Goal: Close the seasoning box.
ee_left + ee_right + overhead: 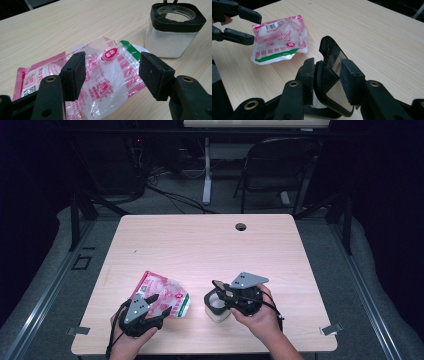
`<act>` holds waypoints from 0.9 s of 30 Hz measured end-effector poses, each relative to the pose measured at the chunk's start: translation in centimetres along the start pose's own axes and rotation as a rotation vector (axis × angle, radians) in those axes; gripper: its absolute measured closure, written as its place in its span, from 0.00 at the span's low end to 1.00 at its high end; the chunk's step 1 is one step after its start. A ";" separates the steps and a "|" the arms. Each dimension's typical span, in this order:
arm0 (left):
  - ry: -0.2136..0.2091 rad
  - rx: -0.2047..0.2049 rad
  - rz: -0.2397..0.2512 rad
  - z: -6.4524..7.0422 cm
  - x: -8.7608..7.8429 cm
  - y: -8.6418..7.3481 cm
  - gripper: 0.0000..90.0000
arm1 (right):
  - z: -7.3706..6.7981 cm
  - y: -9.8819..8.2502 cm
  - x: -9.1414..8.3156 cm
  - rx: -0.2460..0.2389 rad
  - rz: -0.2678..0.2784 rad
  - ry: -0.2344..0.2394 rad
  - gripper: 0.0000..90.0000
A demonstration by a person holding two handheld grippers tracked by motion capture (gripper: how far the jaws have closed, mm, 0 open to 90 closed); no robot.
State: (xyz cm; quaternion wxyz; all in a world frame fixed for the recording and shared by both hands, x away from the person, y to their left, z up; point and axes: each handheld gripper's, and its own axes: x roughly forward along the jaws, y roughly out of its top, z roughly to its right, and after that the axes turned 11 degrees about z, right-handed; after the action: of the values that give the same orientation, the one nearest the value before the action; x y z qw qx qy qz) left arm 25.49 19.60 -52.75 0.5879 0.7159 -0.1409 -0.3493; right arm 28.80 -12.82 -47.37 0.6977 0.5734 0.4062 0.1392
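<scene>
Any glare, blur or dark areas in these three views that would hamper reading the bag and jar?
High view: table evenly lit, surroundings nearly black, slightly soft. Left gripper view: sharp, glare on the crinkled plastic bag; jar clear. Right gripper view: lid between the jaws close and slightly soft.

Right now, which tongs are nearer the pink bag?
Left. The left tongs straddle the pink bag, open. The right tongs are off beside it, at the jar's lid.

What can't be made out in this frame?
- Print on the plastic bag: small, creased, glary in the left gripper view.
- Jar contents: high view too small; body cut off below the flip lid in the right gripper view.
- Right claw contact with that lid: one pad's side unclear.
</scene>
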 end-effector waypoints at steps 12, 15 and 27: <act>0.005 -0.005 -0.003 0.0 0.0 -0.1 0.43 | -1.5 -0.7 0.6 -0.079 -0.011 -0.024 0.67; 0.006 -0.004 -0.004 0.0 0.0 -0.1 0.43 | -1.8 -0.8 0.7 -0.100 -0.014 -0.033 0.66; 0.009 -0.005 -0.007 -0.1 0.0 -0.2 0.43 | -2.7 -1.1 1.2 -0.148 -0.028 -0.046 0.64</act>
State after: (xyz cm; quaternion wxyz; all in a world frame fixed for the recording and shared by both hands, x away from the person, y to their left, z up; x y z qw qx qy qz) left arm 25.53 19.71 -52.92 0.5892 0.7163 -0.1352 -0.3486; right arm 27.27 -10.51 -48.88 0.7491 0.5177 0.3868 0.1459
